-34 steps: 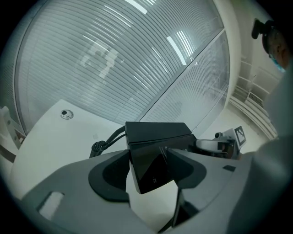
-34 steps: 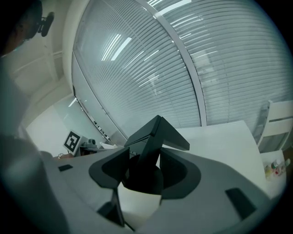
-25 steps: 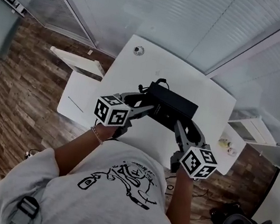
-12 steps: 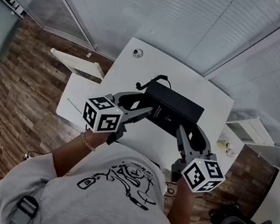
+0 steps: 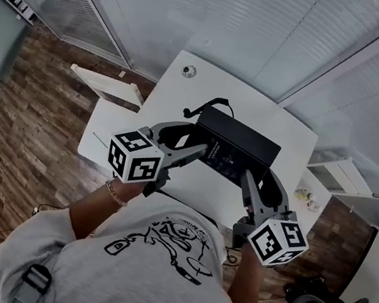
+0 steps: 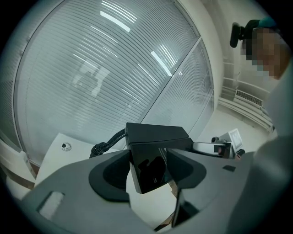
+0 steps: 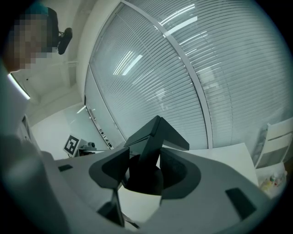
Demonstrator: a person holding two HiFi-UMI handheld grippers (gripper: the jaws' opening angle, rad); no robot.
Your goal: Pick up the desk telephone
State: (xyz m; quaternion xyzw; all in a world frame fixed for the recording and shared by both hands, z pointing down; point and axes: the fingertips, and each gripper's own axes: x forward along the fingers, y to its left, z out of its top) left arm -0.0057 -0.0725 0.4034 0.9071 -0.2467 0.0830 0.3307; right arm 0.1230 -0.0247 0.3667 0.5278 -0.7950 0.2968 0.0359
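The black desk telephone (image 5: 235,149) hangs above the white table (image 5: 280,130), held from both ends. My left gripper (image 5: 203,146) is shut on its left end; in the left gripper view the phone's glossy end (image 6: 153,167) sits clamped between the jaws, with the black cord (image 6: 106,144) trailing left. My right gripper (image 5: 249,177) is shut on the right end, and the right gripper view shows the telephone (image 7: 153,146) tilted, wedged between the jaws. The cord (image 5: 208,105) curls off the phone's far-left corner.
A small round fitting (image 5: 188,71) sits near the table's far-left corner. A white shelf unit (image 5: 107,83) stands left of the table, another (image 5: 341,174) to the right. Glass walls with blinds rise behind. Wood floor (image 5: 21,117) surrounds the table.
Both grippers have drawn back toward the person and risen with the telephone clamped between them. The phone now sits higher and slightly further right in the head view.
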